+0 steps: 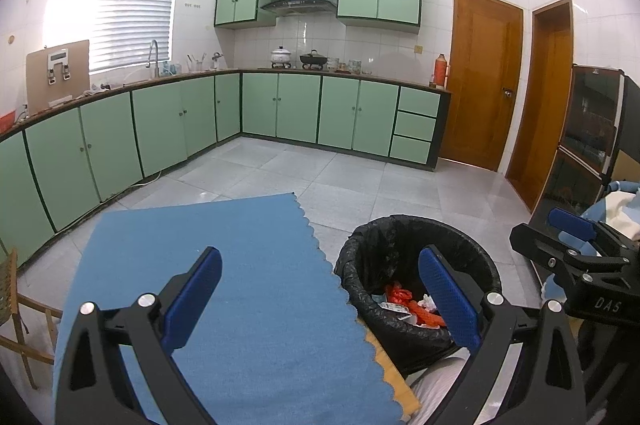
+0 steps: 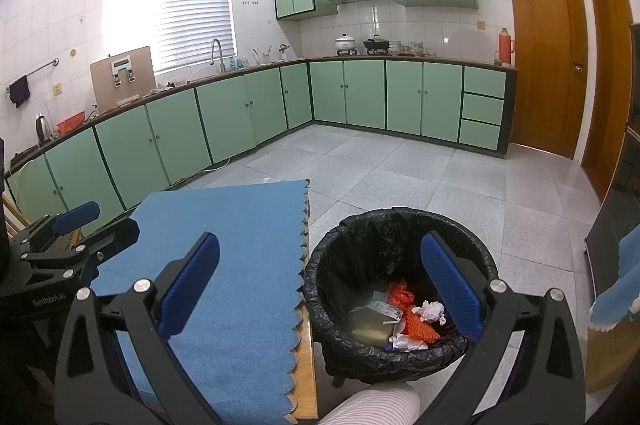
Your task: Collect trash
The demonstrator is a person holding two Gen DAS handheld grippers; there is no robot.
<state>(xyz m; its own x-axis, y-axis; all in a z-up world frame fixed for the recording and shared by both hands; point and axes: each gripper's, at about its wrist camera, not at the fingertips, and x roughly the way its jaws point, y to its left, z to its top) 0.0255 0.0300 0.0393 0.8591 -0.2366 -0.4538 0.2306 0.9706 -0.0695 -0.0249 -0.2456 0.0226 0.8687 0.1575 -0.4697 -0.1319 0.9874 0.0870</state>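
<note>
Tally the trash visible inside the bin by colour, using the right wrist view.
Contents of the black-lined bin, as far as the right wrist view shows:
Orange-red pieces: 2
White crumpled paper wads: 2
Beige block: 1
Printed silver wrapper: 1
Total: 6 visible; anything buried beneath cannot be counted.

Daylight floods a kitchen through a blind-covered window (image 1: 116,1), blown out to near white in both views, with glare spilling onto the tiled wall (image 2: 52,5) beside it. The floor (image 1: 360,181) shows soft sheen and only faint shadows. Fisheye distortion bows the cabinets (image 2: 248,113), and black vignetting rounds every corner. Focus is fairly sharp throughout.
</note>
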